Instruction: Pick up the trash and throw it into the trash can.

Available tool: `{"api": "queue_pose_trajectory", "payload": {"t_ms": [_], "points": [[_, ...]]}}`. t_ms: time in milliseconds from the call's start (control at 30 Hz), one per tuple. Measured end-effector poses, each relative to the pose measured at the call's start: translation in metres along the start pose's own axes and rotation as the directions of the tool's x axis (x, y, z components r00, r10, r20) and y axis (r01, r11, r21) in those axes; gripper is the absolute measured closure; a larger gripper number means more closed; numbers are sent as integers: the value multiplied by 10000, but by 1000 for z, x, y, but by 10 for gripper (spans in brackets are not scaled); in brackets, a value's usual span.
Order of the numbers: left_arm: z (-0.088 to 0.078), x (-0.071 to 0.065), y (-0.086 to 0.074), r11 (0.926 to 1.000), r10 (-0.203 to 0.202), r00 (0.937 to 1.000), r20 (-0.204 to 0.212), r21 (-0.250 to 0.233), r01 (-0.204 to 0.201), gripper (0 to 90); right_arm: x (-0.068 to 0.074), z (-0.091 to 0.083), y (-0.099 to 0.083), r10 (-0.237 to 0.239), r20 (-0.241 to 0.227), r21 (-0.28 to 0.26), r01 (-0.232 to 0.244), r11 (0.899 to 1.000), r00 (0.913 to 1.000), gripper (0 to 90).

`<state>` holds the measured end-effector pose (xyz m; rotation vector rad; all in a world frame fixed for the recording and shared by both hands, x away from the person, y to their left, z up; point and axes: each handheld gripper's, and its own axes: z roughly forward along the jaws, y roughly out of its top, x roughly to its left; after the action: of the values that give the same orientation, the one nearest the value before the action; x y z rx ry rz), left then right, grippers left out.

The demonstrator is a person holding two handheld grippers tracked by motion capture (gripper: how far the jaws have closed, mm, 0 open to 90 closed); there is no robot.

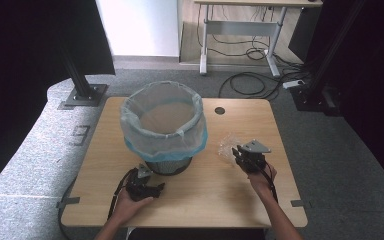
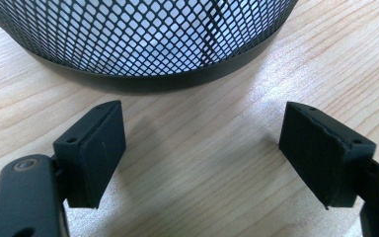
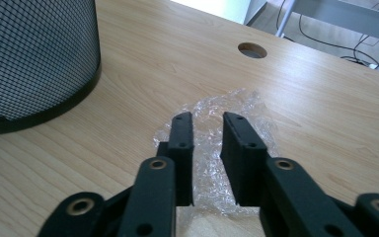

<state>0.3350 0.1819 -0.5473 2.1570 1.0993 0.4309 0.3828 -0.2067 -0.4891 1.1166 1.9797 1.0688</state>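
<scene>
A black mesh bin (image 1: pixel 162 120) lined with a pale bluish plastic bag stands at the middle of the wooden table (image 1: pixel 220 200). My left gripper (image 1: pixel 150 182) rests low on the table just in front of the bin's base (image 2: pixel 143 34); in the left gripper view it (image 2: pixel 202 158) is open wide with only bare wood between its jaws. A crumpled piece of clear plastic wrap (image 3: pixel 217 113) lies on the table right of the bin (image 3: pixel 29 54). My right gripper (image 3: pixel 207 118) straddles the wrap (image 1: pixel 227 144), jaws a narrow gap apart with wrap lying between them.
A round cable hole (image 1: pixel 220 110) sits near the table's far edge, also in the right gripper view (image 3: pixel 252 50). Beyond the table are grey carpet, black frame posts, loose cables (image 1: pixel 250 82) and another desk (image 1: pixel 240 25).
</scene>
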Motion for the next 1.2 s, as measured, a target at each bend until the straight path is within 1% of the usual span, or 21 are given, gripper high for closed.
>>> {"api": "queue_pose_trajectory", "payload": {"t_ms": [133, 167, 400, 1067, 1200], "points": [[0, 0, 0, 10000, -1, 10000, -1, 0, 1, 178, 1, 1, -1, -70, 11, 24, 70, 10000, 10000, 696], [0, 0, 0, 10000, -1, 10000, 11, 1, 1, 178, 1, 1, -1, -73, 28, 12, 73, 10000, 10000, 677], [0, 0, 0, 10000, -1, 10000, -2, 0, 1, 178, 2, 2, -2, -154, 102, 37, 154, 9999, 9998, 642], [0, -1, 0, 10000, 2, 10000, 16, -10, -2, 178, 5, 3, -2, -312, 125, 124, 311, 9994, 9994, 607], [0, -1, 0, 10000, 3, 10000, 18, -11, -3, 178, 4, 2, -2, -270, 123, 32, 270, 9996, 9996, 605]]}}
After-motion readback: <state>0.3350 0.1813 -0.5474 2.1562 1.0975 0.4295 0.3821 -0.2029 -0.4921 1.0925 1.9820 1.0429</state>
